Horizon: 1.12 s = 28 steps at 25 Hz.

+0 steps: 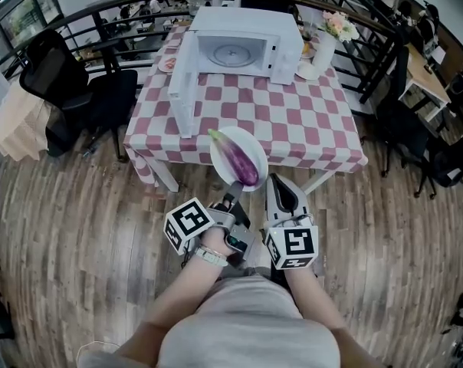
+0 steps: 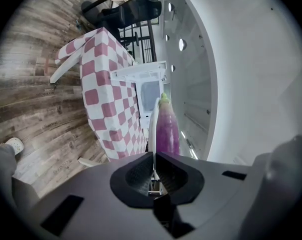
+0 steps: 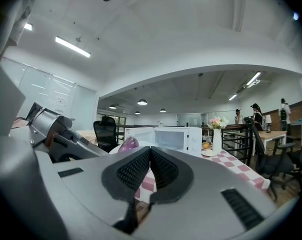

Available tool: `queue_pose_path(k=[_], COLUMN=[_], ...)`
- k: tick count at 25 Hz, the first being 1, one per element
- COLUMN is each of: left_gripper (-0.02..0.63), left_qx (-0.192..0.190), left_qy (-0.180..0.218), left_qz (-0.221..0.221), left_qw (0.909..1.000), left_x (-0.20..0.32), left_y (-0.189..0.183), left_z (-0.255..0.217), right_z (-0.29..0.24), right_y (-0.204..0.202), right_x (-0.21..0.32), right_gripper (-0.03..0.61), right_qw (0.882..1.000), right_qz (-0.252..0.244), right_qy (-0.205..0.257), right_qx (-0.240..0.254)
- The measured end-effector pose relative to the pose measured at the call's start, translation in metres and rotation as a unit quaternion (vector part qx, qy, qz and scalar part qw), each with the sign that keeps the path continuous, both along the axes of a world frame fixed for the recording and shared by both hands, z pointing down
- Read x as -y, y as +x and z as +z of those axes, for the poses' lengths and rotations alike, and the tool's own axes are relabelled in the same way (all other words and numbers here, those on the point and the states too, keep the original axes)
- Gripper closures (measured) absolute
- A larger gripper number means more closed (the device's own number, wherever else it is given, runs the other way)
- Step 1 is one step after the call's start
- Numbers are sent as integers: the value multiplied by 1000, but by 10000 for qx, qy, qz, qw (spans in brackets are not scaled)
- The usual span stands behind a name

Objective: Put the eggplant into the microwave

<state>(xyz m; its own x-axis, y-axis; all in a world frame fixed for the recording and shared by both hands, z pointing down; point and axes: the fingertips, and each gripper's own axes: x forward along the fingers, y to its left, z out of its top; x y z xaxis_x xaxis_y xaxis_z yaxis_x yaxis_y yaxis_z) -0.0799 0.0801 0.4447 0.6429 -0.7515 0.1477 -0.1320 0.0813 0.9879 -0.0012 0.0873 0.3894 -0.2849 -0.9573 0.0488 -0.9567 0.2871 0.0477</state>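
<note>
Atop the checked table (image 1: 293,121), microwave (image 1: 239,48): door (image 1: 184,83) swung open.
Left gripper (image 1: 235,186): clenched on the white plate (image 1: 252,139) rim.
Eggplant (image 1: 243,159): lying on that plate, at the table's near edge.
Right gripper (image 1: 281,181): jaws together, empty, beside the plate.

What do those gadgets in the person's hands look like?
Both are grey shells: the left gripper and right gripper each carry a white cube with black square markers and end in black ribbed fingers. The person wears a silvery wristband and a pale top.

Purple eggplant (image 1: 244,164), pink/wht check cloth (image 1: 293,123)
</note>
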Motion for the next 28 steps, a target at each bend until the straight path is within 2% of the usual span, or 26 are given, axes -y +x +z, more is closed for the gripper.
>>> queue_pose_path(k=[15, 28], left_gripper=[597, 597], left_qx=[11, 49], left_qy=[-129, -127], left_qz=[146, 3], left_qw=[9998, 9999], left_x=[50, 130], left_y=[9, 31], left_z=[12, 16], right_z=[13, 16], right_y=[8, 30], right_x=[40, 127], right_gripper=[552, 552], right_qw=[9998, 9999], right_qz=[136, -20], right_qy=[-117, -137], right_qx=[-15, 84])
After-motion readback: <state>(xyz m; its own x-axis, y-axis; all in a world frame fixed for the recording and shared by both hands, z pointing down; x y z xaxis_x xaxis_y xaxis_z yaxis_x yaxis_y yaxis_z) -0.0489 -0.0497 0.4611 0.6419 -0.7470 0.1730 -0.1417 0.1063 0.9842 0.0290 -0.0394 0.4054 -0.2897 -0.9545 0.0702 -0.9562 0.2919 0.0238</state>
